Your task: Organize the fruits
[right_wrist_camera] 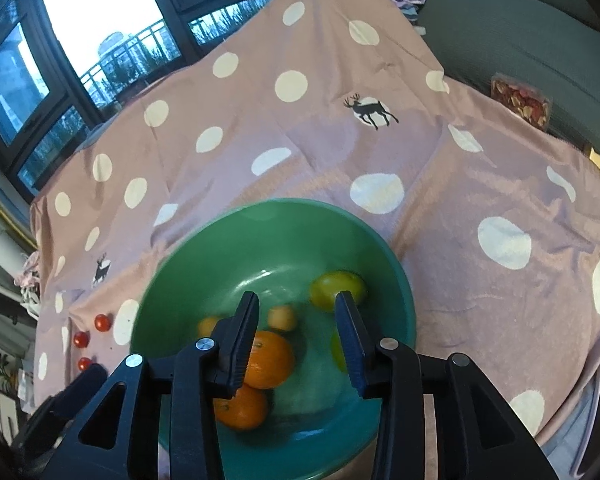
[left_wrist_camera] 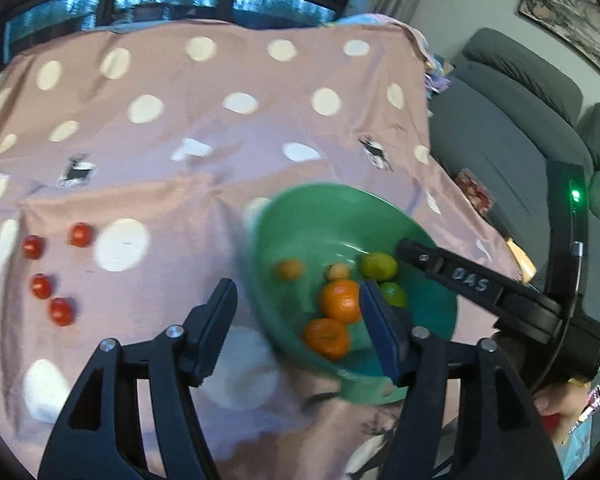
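Open tongs (right_wrist_camera: 296,300) above bowl rim (right_wrist_camera: 404,296)

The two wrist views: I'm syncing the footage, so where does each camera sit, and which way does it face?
Left wrist view: sits on the left tool, looking down at the pink polka-dot cloth; both open fingers show, plus the right tool and a fingertip.
Right wrist view: sits on the right tool, looking down into the green round bowl; its parted fingers show.
Shared: bowl, two oranges, red small fruits, cloth, windows.
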### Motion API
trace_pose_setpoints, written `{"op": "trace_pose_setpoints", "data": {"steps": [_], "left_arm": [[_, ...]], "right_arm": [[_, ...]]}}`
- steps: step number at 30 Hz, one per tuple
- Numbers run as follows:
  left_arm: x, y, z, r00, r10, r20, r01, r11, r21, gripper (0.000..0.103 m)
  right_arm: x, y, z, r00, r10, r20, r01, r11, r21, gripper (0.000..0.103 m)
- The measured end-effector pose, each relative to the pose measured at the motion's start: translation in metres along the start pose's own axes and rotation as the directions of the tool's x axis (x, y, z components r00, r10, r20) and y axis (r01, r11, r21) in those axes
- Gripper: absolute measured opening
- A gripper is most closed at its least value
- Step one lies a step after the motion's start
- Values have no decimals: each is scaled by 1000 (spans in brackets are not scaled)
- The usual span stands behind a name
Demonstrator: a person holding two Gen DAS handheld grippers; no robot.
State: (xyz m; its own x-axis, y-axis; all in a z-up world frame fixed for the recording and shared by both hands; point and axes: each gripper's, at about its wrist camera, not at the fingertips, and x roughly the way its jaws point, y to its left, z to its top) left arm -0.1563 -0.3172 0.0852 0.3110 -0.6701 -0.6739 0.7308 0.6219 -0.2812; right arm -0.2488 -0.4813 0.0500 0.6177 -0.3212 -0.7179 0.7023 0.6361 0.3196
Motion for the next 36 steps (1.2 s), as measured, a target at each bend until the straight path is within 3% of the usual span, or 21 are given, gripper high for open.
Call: {"op": "trace_pose_setpoints", "data": {"steps": [7, 14, 19, 21, 23, 30, 32, 36], "left_arm": [[-30, 51, -3, 993, 119, 13, -118, 991, -56, 67], [-53, 114, -9, 966, 258, -3, -257, 960, -110, 67], [-54, 154, -30, 960, 281, 10, -272, 939, -210, 66], [-46, 161, -33, 955, 294, -37, -295, 935, -198, 65], [-44, 168, -31, 957, 286, -42, -288, 940, -183, 64], [-62, 217, -20, 973, 233, 2, -218, 915, -338, 53], [-61, 224, -15, 976, 216, -1, -203, 912, -356, 44], [-57, 232, -8, 986, 164, 0, -151, 908, -392, 39]], "right_arm": [[-9, 22, 0, 999, 42, 35, -41, 998, -37, 40], [-15, 60, -7, 991, 123, 49, -117, 987, -113, 40], [-13, 91, -18, 979, 202, 33, -192, 964, -182, 41], [-9, 102, -22, 974, 227, 15, -220, 955, -200, 42], [-4, 114, -29, 970, 244, -12, -241, 946, -217, 46], [19, 160, -55, 925, 341, -168, -374, 896, -241, 46], [32, 178, -65, 913, 336, -230, -389, 886, -252, 46], [63, 222, -88, 898, 282, -338, -394, 858, -331, 46]]}}
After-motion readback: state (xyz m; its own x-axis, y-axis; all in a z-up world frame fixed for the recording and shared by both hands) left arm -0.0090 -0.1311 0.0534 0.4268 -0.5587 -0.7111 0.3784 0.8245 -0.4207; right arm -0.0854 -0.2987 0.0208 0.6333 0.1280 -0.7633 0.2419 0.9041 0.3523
